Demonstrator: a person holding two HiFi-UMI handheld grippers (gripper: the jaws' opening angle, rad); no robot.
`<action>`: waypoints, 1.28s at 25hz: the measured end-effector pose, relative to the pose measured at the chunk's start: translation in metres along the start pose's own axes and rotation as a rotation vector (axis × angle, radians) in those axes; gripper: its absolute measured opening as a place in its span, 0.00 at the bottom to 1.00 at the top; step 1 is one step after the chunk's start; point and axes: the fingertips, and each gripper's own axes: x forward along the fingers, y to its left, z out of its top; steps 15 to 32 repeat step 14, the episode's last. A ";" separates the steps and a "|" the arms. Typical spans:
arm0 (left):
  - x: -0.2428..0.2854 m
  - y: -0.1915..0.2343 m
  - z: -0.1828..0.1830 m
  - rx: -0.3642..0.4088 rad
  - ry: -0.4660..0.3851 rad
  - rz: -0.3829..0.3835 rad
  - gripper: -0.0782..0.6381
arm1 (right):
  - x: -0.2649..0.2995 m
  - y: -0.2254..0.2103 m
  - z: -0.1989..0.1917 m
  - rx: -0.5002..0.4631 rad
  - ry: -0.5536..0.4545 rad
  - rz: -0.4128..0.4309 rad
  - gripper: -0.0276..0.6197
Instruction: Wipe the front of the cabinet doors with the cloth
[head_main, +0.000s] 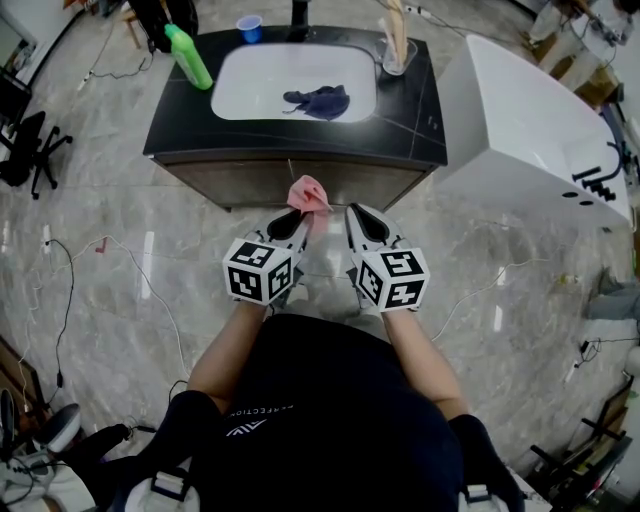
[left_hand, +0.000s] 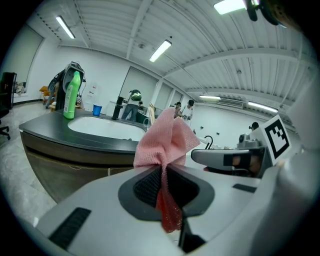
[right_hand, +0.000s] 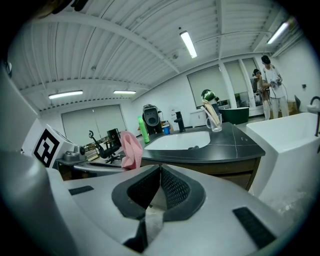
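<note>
A pink cloth (head_main: 308, 193) sticks up from my left gripper (head_main: 297, 222), whose jaws are shut on it; in the left gripper view the cloth (left_hand: 166, 141) bunches above the closed jaws. My right gripper (head_main: 356, 222) is beside it, shut with nothing between its jaws (right_hand: 159, 172); the pink cloth (right_hand: 131, 149) shows at its left. Both grippers hang a short way in front of the brown cabinet doors (head_main: 290, 182) under the dark sink counter (head_main: 180, 130). The doors (left_hand: 60, 165) are seen at the left in the left gripper view.
On the counter stand a green bottle (head_main: 188, 57), a blue cup (head_main: 249, 28) and a glass with utensils (head_main: 396, 45); a dark blue rag (head_main: 320, 101) lies in the white basin (head_main: 250, 90). A white bathtub (head_main: 530, 130) stands at the right. Cables run over the marble floor (head_main: 110, 260).
</note>
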 end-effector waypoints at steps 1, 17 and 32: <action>0.000 -0.001 -0.001 0.000 0.003 -0.002 0.15 | -0.001 0.000 0.000 0.005 -0.002 0.000 0.10; 0.001 -0.006 -0.004 0.015 0.031 -0.030 0.15 | -0.006 0.002 -0.004 0.017 -0.007 -0.001 0.10; 0.001 -0.006 -0.004 0.015 0.031 -0.030 0.15 | -0.006 0.002 -0.004 0.017 -0.007 -0.001 0.10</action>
